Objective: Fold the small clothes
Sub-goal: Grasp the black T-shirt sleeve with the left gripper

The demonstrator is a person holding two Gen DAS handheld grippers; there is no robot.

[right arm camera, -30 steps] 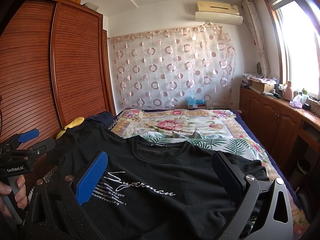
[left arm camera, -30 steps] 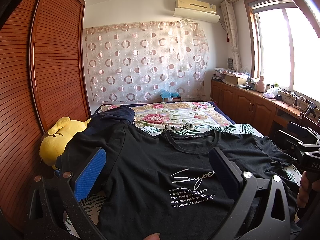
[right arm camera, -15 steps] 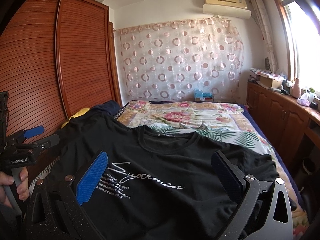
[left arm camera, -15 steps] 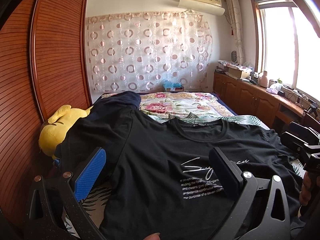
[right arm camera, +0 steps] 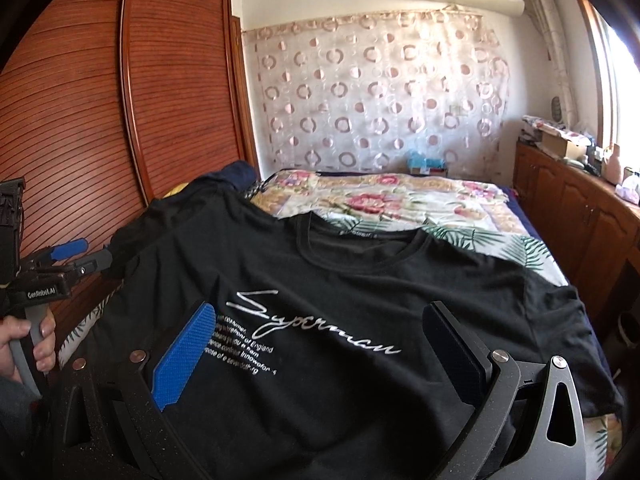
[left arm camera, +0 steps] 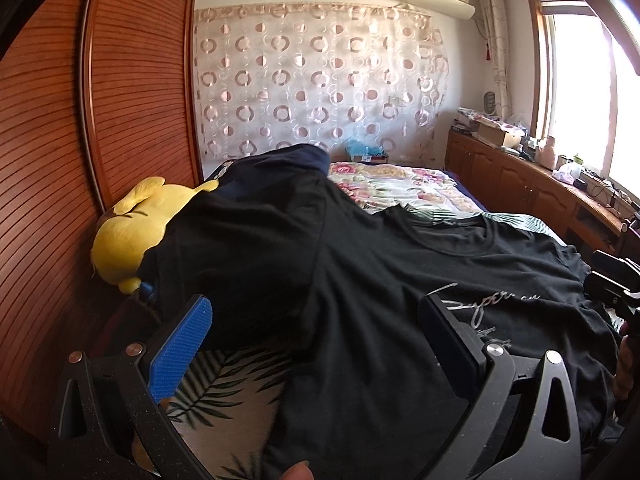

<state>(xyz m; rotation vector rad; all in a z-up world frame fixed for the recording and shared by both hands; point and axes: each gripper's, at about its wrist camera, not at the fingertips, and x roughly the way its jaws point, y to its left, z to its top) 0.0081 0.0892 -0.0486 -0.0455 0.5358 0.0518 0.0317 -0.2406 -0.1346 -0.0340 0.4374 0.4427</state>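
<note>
Left wrist view: the left black two-finger gripper with blue ribbed pads [left arm camera: 316, 344] hangs spread wide, gripping nothing, over the black cotton T-shirt with silver script lettering [left arm camera: 360, 280].
Shirt position: spread flat on the leaf-print bedsheet [left arm camera: 224, 384], directly under the jaws; its left sleeve drapes over a yellow plush toy [left arm camera: 132, 232].
Right wrist view: the right black two-finger gripper with blue ribbed pads [right arm camera: 320, 344] is likewise spread and empty above the shirt's [right arm camera: 340, 280] printed chest.
Texture: soft matte knit with a ribbed round collar, lying against a glossy slatted wooden wardrobe [right arm camera: 80, 100] and a floral quilt [right arm camera: 380, 200].
</note>
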